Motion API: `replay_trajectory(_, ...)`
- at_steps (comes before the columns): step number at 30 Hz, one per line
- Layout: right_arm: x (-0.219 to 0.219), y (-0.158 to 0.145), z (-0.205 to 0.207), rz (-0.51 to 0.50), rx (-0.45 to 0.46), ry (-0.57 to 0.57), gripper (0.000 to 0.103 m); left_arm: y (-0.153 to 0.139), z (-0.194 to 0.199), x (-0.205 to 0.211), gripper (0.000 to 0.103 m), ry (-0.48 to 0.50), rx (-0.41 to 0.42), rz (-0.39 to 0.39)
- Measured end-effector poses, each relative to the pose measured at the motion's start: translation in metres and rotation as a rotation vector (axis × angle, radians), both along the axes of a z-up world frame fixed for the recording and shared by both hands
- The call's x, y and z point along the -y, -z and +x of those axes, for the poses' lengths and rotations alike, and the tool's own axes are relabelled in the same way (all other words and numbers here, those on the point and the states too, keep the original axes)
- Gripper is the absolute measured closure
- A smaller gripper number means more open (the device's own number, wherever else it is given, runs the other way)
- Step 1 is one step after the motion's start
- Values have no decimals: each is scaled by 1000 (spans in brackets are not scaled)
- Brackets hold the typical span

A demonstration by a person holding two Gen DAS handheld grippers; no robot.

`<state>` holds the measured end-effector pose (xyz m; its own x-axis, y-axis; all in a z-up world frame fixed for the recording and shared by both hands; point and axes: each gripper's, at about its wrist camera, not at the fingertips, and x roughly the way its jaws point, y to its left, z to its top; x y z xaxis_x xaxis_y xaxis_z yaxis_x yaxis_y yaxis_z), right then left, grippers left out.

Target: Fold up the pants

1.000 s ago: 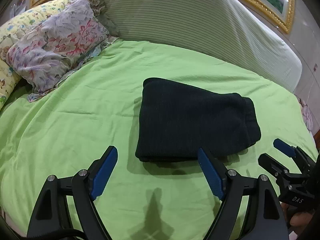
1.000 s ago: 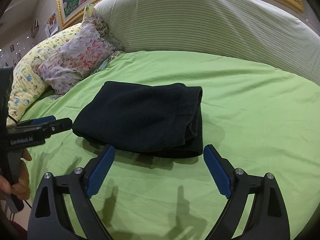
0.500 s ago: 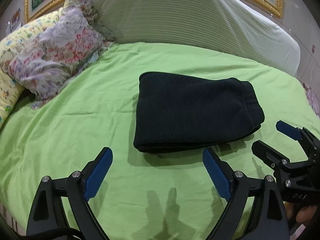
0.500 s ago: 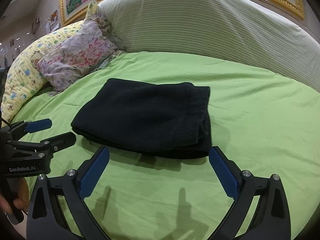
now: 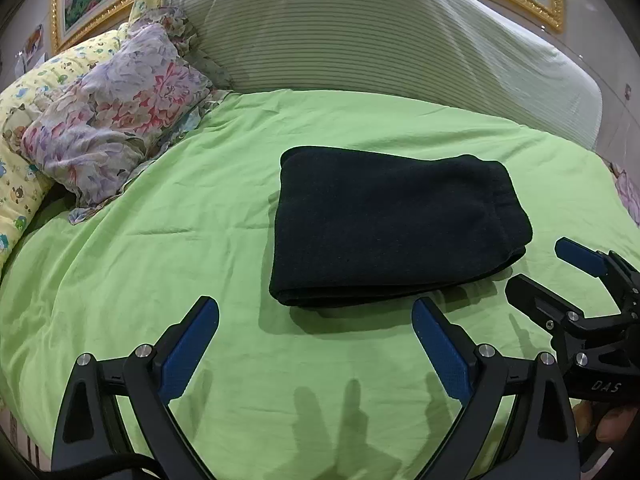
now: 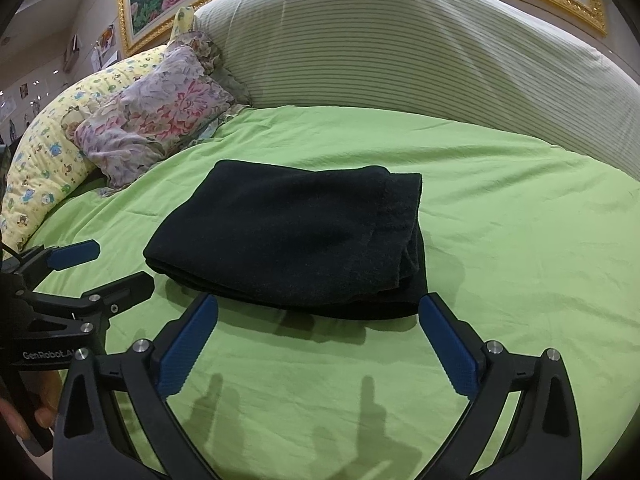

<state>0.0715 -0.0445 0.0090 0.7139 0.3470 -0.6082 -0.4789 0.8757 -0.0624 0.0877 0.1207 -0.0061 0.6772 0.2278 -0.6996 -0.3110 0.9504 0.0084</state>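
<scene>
Dark pants [image 5: 392,224] are seen folded into a compact rectangle on the green bedsheet [image 5: 160,240]; the left gripper [image 5: 316,320] and right gripper [image 6: 318,316] are held spread wide just short of it, nothing pinched.

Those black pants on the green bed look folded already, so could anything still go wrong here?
Possibly. The pants have loose layered edges at their right end, so a nudge from the right gripper, open just in front, might spread them. The left gripper, also open and empty, hovers near the folded edge and could drag it across the soft sheet.
</scene>
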Motion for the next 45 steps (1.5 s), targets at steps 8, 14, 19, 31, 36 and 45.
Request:
replay_trajectory(8,0,-2,0,-2,3,-12,2,0,2,-2,5,-3,-3,-4)
replay_trajectory(14,-2,-2,-2,-2,17,-9,2,-1,2,-3,5,-7,0,-6)
replay_trajectory(19,-2,-3,0,2,14,-14,2,-2,2,-3,5,-11,6,-5)
replay_trajectory(31,-1,-4,2,2,17,-9,2,-4,3,-2,4,-10,16,-13)
replay_trajectory(36,-1,-5,2,4,19,-7,2,-5,2,0,4,-11,16,-14)
replay_trajectory(45,-1,-5,1,9,21,-3,2,-9,1,3,4,-7,25,-8)
